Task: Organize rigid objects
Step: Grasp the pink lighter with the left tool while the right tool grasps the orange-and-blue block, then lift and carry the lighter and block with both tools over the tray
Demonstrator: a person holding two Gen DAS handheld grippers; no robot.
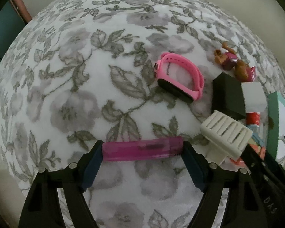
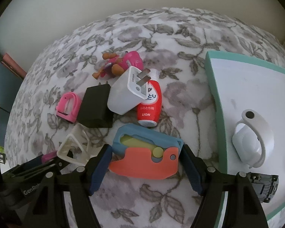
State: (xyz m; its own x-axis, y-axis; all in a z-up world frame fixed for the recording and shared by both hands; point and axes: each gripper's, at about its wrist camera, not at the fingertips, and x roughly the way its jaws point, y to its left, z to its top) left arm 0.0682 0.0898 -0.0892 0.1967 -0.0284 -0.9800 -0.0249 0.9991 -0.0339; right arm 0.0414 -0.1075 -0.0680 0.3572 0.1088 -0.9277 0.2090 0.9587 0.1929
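Left wrist view: the left gripper (image 1: 142,151) is bracketing a magenta lighter (image 1: 142,150), its long axis spanning crosswise between the wide-spread fingertips, both ends touching the pads. The right gripper (image 2: 145,157) is likewise straddling a blue-and-coral folding cutter (image 2: 146,153).

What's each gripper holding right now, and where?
Left gripper clamps the translucent magenta lighter end to end. Right gripper grips the blue-and-coral plastic folding cutter by its two short ends.

Open floral-patterned fabric surface (image 1: 76,66) is lying free from nine to twelve o'clock; a pink silicone watch band (image 1: 178,76) and black rectangular charger block (image 1: 227,96) are crowding two o'clock.
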